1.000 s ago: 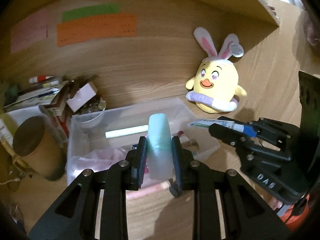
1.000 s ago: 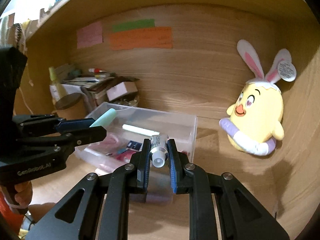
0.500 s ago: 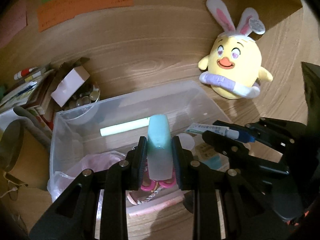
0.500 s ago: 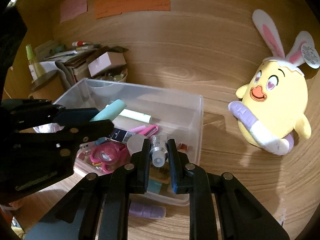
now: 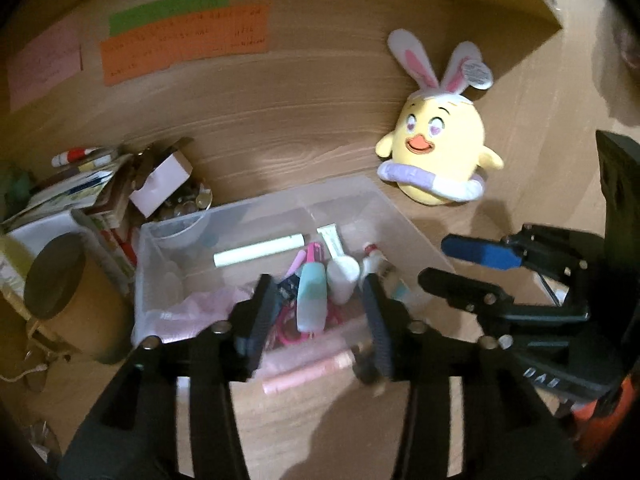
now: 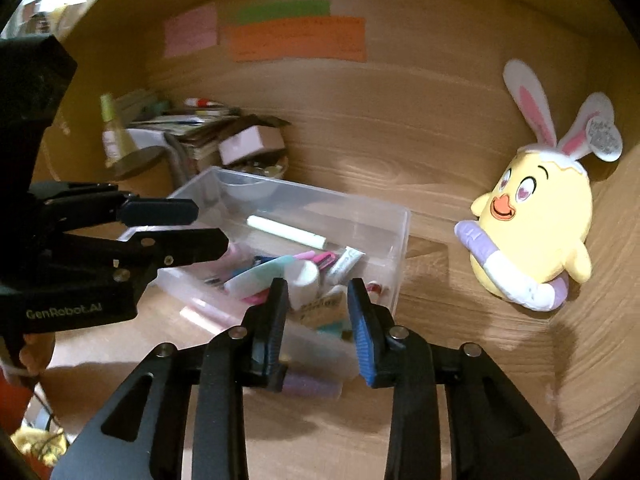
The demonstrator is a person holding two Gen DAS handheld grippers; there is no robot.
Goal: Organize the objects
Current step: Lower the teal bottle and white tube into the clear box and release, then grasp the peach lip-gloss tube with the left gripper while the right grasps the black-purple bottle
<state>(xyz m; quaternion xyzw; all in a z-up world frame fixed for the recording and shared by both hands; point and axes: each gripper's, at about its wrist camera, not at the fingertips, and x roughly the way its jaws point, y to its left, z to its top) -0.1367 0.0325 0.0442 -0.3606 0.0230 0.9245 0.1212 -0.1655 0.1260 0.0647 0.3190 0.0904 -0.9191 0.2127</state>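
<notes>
A clear plastic bin [image 5: 384,200] [image 6: 396,216] sits on the wooden desk and holds several small items. The mint-and-white bottle [image 5: 310,300] [image 6: 260,276] lies inside it among pink scissors and tubes. A small white tube [image 5: 374,266] [image 6: 346,262] lies in the bin's right part. My left gripper [image 5: 318,308] is open and empty, just above the bin's near side. My right gripper [image 6: 318,304] is open and empty above the bin's near right corner. Each gripper shows in the other's view: the right [image 5: 476,268], the left [image 6: 196,228].
A yellow bunny-eared plush [image 5: 438,164] [image 6: 532,236] leans on the back wall at the right. A brown lidded canister [image 5: 68,296], stacked papers and a small white box [image 5: 160,184] crowd the left. A pink tube [image 5: 308,372] and a purple item [image 6: 310,386] lie before the bin.
Both grippers have opened. The mint bottle dropped from the left gripper and the small tube from the right gripper, and both now lie in the bin.
</notes>
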